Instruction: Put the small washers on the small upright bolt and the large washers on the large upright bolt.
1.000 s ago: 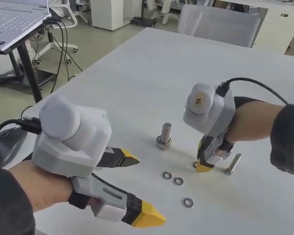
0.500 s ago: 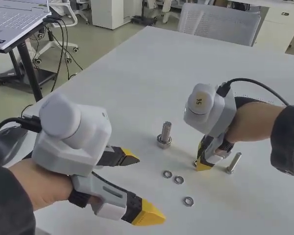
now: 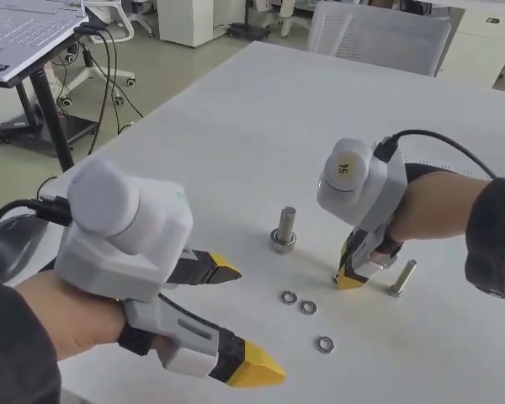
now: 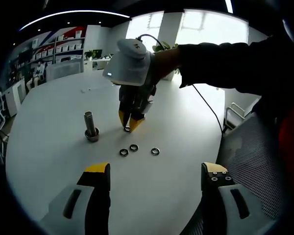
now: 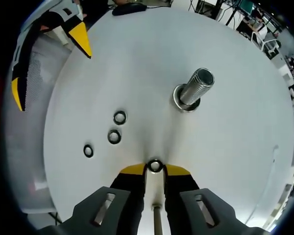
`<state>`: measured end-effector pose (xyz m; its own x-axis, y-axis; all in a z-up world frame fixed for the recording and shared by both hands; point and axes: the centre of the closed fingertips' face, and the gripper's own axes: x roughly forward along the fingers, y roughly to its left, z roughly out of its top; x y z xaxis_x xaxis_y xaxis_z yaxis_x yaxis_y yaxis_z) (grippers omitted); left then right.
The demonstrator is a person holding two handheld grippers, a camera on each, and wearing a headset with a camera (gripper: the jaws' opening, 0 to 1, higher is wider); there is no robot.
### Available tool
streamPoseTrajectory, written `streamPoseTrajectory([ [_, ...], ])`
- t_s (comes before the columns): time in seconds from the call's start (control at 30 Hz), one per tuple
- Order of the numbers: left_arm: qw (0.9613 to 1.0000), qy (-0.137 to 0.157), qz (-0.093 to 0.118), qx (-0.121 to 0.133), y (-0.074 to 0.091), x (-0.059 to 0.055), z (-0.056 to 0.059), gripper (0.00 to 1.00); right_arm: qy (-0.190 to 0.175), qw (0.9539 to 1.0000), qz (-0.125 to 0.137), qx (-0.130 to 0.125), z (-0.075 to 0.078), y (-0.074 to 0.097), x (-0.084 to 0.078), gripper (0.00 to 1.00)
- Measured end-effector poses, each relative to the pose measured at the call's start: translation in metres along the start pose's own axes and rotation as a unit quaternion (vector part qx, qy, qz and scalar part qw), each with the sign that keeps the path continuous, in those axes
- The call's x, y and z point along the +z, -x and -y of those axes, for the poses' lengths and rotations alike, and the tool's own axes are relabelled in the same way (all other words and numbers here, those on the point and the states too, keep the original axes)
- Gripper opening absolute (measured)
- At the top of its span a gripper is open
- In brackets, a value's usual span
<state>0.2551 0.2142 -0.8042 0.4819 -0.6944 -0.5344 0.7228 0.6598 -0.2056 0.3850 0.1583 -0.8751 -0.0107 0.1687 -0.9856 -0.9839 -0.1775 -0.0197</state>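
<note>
A large bolt stands upright mid-table with a washer ring at its base. A smaller bolt lies flat to the right of it. My right gripper points down at the table between the two bolts, jaws pinched on a small washer that rests on the surface. Three loose washers lie in front of the upright bolt. My left gripper hovers open and holds nothing, nearer to me and left of the washers.
The white table stretches bare beyond the bolts. A mesh chair stands at its far edge. A laptop on a stand, with trailing cables, sits off the table's left side.
</note>
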Motion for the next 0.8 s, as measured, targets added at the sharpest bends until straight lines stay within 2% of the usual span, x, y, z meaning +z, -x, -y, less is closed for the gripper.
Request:
streamPoseTrajectory([
  [0.37,1.0,0.0,0.0,0.0,0.0013,-0.0015,0.0008,0.75,0.003,1.0,-0.001,-0.003,-0.0068,-0.0004,0.0021,0.14],
  [0.8,1.0,0.0,-0.003,-0.001,0.0017,-0.0041,0.0016,0.75,0.006,1.0,0.002,-0.002,-0.005,-0.0009,0.0023,0.14],
])
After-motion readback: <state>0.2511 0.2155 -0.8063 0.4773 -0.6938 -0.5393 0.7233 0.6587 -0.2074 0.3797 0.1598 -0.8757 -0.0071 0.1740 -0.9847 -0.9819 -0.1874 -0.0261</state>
